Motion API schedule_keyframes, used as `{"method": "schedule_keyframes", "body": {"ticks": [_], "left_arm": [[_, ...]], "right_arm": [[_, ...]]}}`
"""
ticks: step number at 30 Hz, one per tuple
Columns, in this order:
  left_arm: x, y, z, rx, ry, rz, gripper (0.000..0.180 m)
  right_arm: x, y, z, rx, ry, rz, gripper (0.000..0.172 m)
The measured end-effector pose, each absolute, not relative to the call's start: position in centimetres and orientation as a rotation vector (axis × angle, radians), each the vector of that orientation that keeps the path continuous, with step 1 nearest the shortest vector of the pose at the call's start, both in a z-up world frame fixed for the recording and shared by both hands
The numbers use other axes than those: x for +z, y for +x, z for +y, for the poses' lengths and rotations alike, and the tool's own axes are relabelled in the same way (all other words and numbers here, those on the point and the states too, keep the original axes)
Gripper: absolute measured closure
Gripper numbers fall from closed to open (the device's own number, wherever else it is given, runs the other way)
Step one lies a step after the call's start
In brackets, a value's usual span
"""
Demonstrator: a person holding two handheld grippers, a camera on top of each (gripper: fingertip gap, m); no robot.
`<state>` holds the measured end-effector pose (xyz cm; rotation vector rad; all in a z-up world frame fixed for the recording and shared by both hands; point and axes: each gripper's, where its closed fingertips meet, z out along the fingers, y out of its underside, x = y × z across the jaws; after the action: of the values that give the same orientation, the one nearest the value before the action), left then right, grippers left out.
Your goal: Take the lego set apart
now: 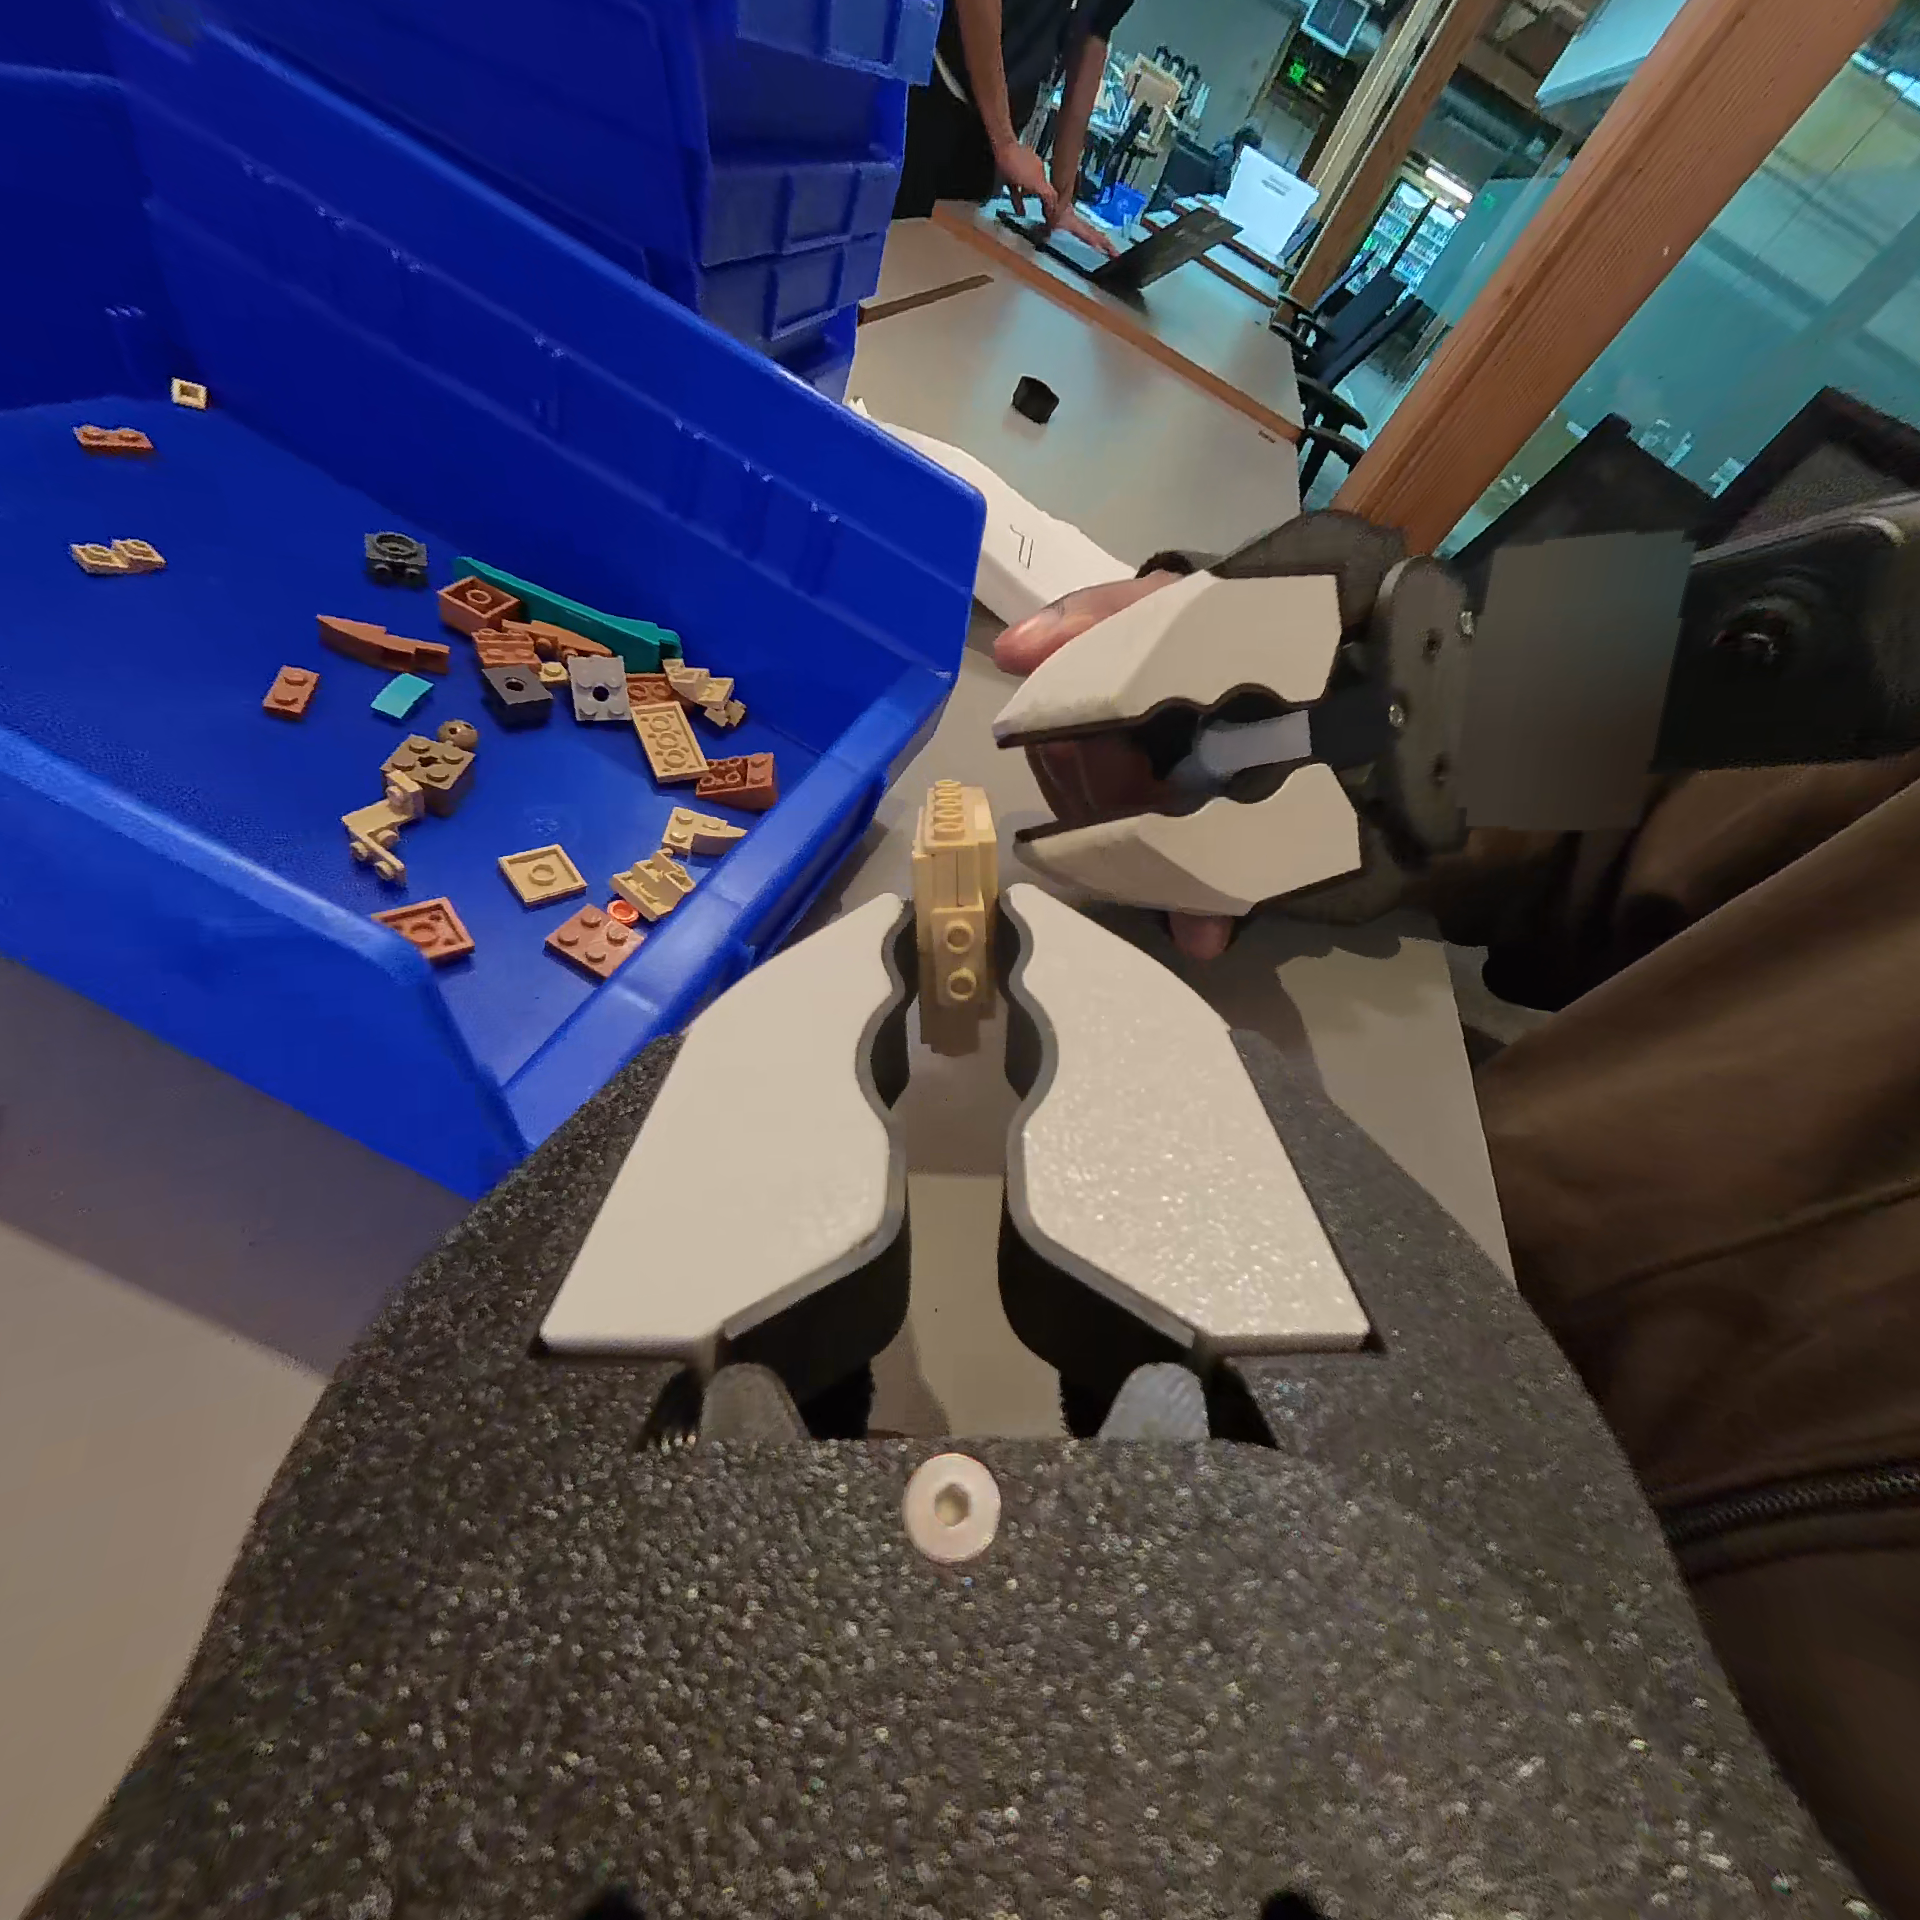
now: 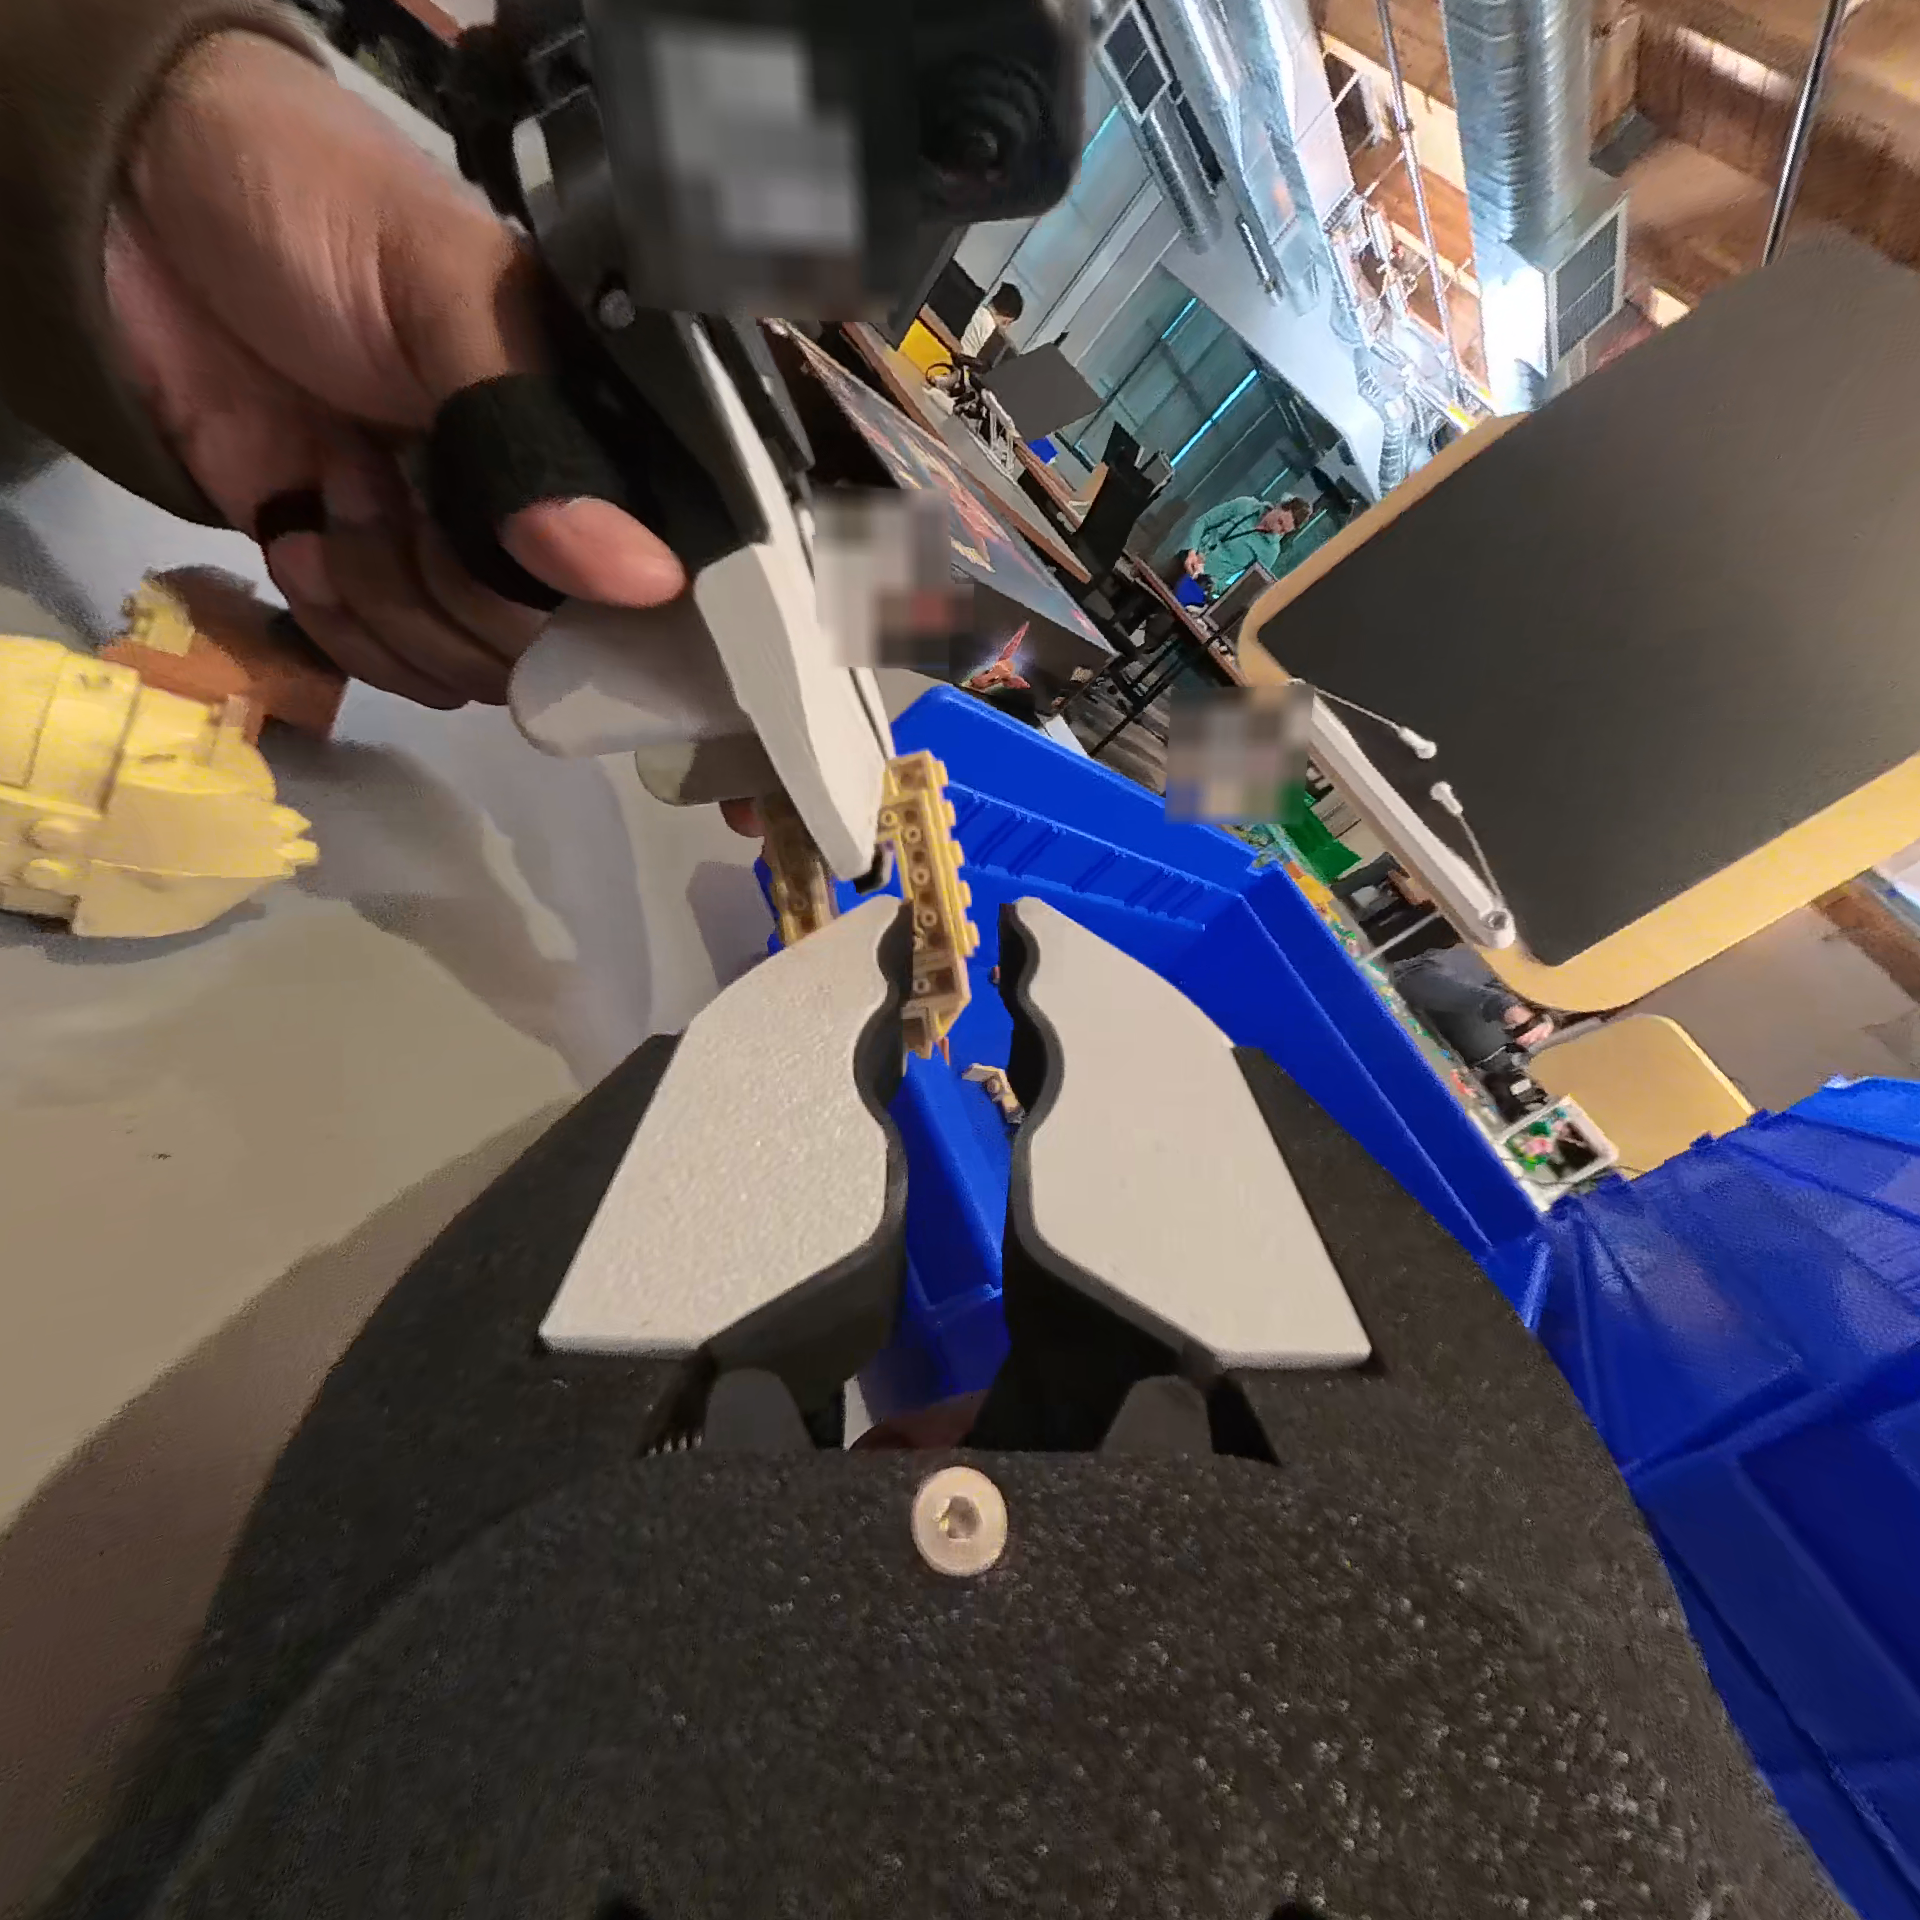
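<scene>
- Left gripper (image 1: 954, 925): fingers narrow, clamped on a tan brick stack (image 1: 951, 904). It stands upright just off the near right corner of the blue bin (image 1: 665, 1039), above the table (image 1: 1351, 1039).
- Right gripper (image 1: 1013, 781): just right of the stack and farther from the bin, jaws narrow on a brown piece (image 1: 1086, 779). It is close to the stack's top, not touching.
- Loose bricks (image 1: 582, 727) lie inside the bin, many of them tan or brown.
- Risk, our judgement: the tips pinch only the stack's lower half, so a sideways shove up top could lever it out or split its layers.
- Risk: a dropped part could land in the bin among lookalikes.
</scene>
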<state>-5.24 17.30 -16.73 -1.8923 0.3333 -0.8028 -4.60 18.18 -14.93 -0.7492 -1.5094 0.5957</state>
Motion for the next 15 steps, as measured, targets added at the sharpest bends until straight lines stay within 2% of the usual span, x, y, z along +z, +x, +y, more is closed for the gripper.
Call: {"method": "schedule_keyframes", "body": {"ticks": [9,15], "left_arm": [[-17.2,-4.1,17.1,-0.794,-1.915,0.374,0.167],[-16.6,-4.1,16.7,-0.867,-1.882,0.399,0.165]], "right_arm": [[-16.0,-4.8,17.9,0.389,-0.643,-1.553,0.160],[-15.9,-4.7,18.0,0.473,-0.708,-1.558,0.161]]}}
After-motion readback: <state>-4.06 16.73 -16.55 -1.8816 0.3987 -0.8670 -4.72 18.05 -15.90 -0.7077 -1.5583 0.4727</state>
